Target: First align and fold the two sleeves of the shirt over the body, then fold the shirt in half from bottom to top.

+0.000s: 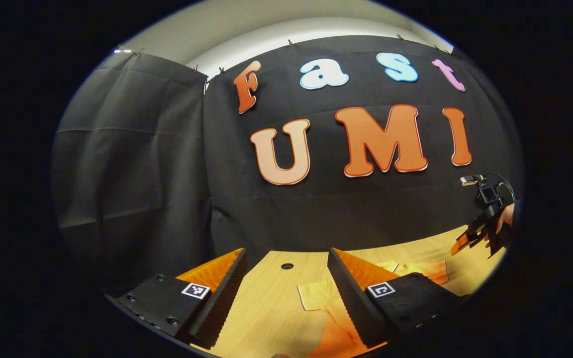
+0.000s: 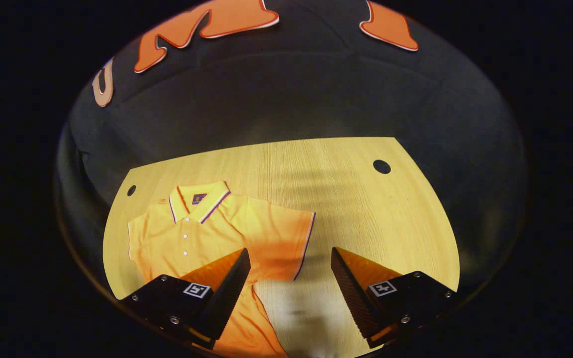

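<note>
An orange polo shirt (image 2: 202, 238) with a striped collar lies flat, front up, on the left half of the wooden table (image 2: 376, 219), both short sleeves spread out. My right gripper (image 2: 290, 258) hovers open above the table, its gap just off the edge of the shirt's nearer sleeve (image 2: 286, 243), nothing between the fingers. In the left gripper view, my left gripper (image 1: 287, 258) is open and held low over the table, with a sleeve of the shirt (image 1: 319, 296) lying under its gap. The right gripper (image 1: 468, 239), held by a hand, shows farther off at the right edge.
The table has round cable holes (image 2: 381, 166) near its back corners, another hole (image 2: 131, 190) left of the collar. Black cloth wall (image 2: 291, 99) closes the booth behind and at the sides. Bare wood lies to the right of the shirt.
</note>
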